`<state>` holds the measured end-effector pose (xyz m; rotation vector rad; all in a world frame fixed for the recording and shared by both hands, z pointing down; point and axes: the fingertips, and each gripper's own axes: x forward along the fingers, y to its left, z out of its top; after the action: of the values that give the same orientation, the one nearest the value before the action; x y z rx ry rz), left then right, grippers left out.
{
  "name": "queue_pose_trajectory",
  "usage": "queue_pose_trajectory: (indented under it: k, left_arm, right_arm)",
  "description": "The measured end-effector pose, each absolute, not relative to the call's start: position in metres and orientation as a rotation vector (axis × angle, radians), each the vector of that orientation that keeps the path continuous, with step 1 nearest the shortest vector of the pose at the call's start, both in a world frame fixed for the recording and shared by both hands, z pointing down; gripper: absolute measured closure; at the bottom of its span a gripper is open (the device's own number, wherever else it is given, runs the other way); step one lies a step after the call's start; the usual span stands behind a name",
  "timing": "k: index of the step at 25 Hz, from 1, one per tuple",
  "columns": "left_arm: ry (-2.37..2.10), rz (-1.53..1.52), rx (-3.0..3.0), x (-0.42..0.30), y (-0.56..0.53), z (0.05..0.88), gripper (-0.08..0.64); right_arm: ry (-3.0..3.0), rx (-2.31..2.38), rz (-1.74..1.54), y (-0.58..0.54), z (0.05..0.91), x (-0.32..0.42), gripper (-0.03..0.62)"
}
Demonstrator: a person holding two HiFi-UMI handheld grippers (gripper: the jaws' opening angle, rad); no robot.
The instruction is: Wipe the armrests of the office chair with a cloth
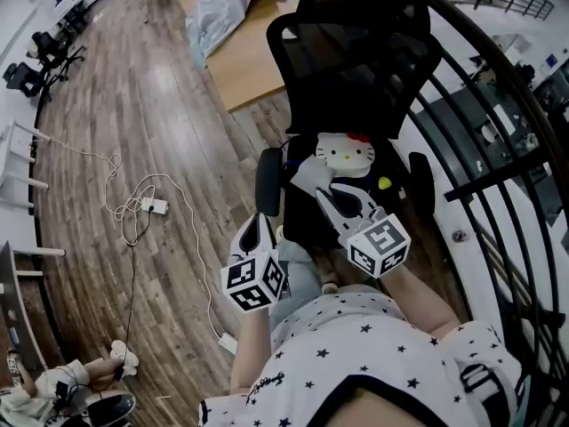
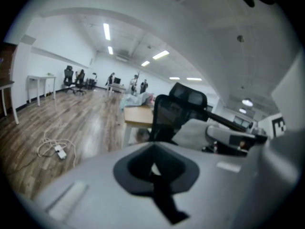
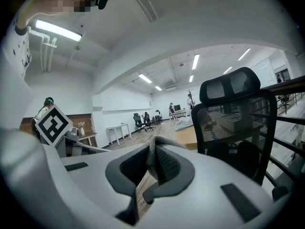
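Office chair (image 1: 356, 52) facing the person, with the cloth (image 1: 307, 174) clamped in the right gripper (image 1: 340, 205)
The grey cloth hangs over the seat just in front of a cat-face cushion (image 1: 345, 154), between the two armrests. The left gripper (image 1: 258, 231), jaws together on nothing, sits just beside the near end of the left armrest (image 1: 268, 181), while the right armrest (image 1: 421, 183) lies apart from both. A wooden table (image 1: 258, 69) with a plastic bag (image 1: 218, 9) stands behind the backrest, a black railing (image 1: 498, 154) runs close along the right, and wood floor (image 1: 98, 87) with a cable (image 1: 133, 205) spreads to the left
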<state>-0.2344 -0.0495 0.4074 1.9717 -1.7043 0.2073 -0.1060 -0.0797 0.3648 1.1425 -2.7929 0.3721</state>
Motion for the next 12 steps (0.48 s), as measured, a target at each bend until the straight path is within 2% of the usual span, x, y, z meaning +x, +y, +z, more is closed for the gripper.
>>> queue_pose_trajectory:
  k: [12]
  left_arm:
    - [-1.591,0.3,1.94,-0.272,-0.137,0.442,0.554]
  right_arm:
    - [-2.655,1.142,0.403,-0.188,0.412,-0.154,0.566]
